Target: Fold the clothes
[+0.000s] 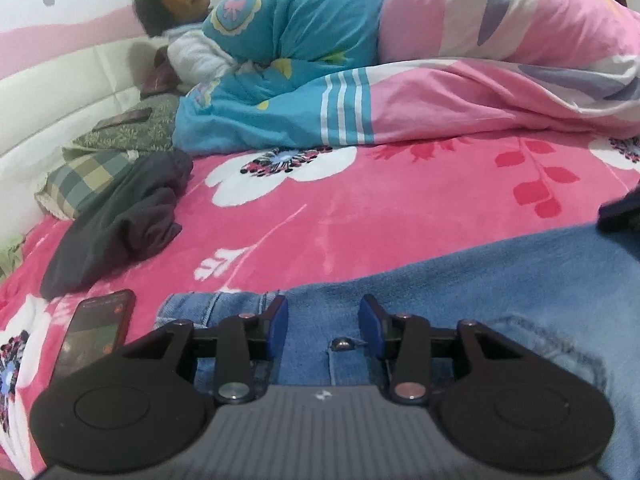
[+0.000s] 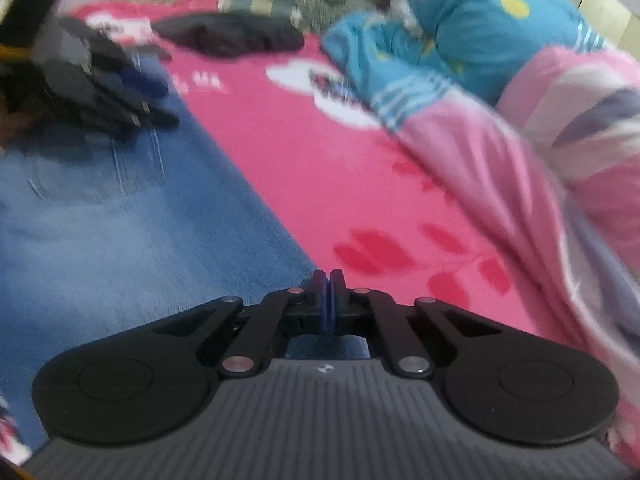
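Note:
Blue jeans (image 1: 460,292) lie spread on the pink flowered blanket (image 1: 360,216). My left gripper (image 1: 323,326) is open, its blue pads either side of the waistband with the metal button (image 1: 343,345). In the right wrist view the jeans (image 2: 120,232) fill the left half, and the left gripper (image 2: 148,100) rests on them at the upper left. My right gripper (image 2: 329,300) is shut with its pads pressed together over the jeans' edge; no cloth shows between them. A dark grey garment (image 1: 120,216) lies crumpled at the left and also shows in the right wrist view (image 2: 228,34).
A phone with a red case (image 1: 96,332) lies on the blanket beside the jeans. A person (image 1: 180,4) lies under blue and pink quilts (image 1: 440,80) at the back. Checked pillows (image 1: 88,176) sit by the white headboard (image 1: 60,96).

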### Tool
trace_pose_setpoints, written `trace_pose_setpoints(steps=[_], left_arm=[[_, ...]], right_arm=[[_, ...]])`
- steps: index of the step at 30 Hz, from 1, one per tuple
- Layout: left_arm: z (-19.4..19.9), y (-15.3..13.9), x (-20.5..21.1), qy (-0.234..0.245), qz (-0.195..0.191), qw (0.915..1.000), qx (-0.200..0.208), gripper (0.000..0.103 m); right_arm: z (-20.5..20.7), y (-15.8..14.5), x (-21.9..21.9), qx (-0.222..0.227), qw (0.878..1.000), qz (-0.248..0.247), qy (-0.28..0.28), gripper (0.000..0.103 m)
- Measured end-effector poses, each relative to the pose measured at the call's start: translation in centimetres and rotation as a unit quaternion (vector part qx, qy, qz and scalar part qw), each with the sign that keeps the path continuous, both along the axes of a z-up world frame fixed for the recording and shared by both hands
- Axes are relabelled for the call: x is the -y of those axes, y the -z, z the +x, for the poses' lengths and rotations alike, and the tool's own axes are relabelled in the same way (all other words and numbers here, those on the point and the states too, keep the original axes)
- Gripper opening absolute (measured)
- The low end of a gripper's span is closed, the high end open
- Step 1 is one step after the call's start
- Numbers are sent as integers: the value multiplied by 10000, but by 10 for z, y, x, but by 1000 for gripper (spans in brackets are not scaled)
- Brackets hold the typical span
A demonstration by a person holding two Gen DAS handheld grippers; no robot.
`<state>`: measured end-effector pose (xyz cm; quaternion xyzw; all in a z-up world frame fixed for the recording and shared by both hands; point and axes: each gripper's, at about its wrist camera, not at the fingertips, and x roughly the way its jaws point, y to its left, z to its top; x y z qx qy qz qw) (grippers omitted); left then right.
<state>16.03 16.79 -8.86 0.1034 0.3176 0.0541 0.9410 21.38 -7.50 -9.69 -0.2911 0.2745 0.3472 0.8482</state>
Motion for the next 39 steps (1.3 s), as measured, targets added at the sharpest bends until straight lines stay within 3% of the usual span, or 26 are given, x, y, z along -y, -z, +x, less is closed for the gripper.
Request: trace_pose_setpoints(steps=[3,6,9,11,14,18,20,21,22,25,27,29,32,33,34,36,37,38,39], left_arm=[[-2,3,2,17,63,10000,50,42],[-3,5,3,33,126,9999,100,42],[-4,7,3,35,129,9998,133,42],[-4,7,4,27,164,9998,137,42],[-4,8,6,14,216,9997,143,42],[-4,8,8,-3,285,9995,151,43],[-4,9,9,-11,320,9994,155,43],[-4,9,10,-16,337,9993,157,43],[-4,9,10,-20,355,9992,159,43],[-4,9,11,-30,378,9991,170,43],[-4,10,11,-31,388,9991,178,43],[-5,10,12,-29,408,9990,185,43],[-6,12,13,-15,469,9987,212,43],[-6,12,13,-17,473,9986,234,43],[-7,13,13,-20,474,9985,260,43],[-8,13,13,-26,463,9985,290,43],[-8,14,12,-28,455,9985,300,43],[-9,14,12,-31,446,9985,309,43],[-9,14,12,-34,438,9985,319,43]], right_arm=[[12,15,-1,-87,9995,174,240,0],[20,7,5,-25,9956,381,854,1],[5,-20,46,-197,9819,1342,1321,2],[-19,-45,87,-317,9627,2167,1589,4],[-65,-75,172,-139,9254,3078,2205,25],[-112,-86,284,476,8785,3074,3627,49],[-135,-79,328,419,8538,2933,4280,50],[-149,-73,341,384,8513,2848,4390,54],[-161,-67,346,347,8567,2720,4370,65],[-185,-41,337,334,8947,1790,4078,90],[-189,-21,330,470,9141,983,3905,93],[-177,-5,328,577,9209,309,3843,93],[-156,-2,329,762,9325,58,3530,95],[-145,-3,331,670,9391,145,3366,102],[-134,-4,333,537,9441,230,3246,102],[-108,4,344,-54,9418,371,3341,102],[-96,7,351,-362,9380,528,3408,99],[-92,4,361,-719,9261,1029,3558,88],[-91,0,366,-1005,9147,1460,3633,50]])
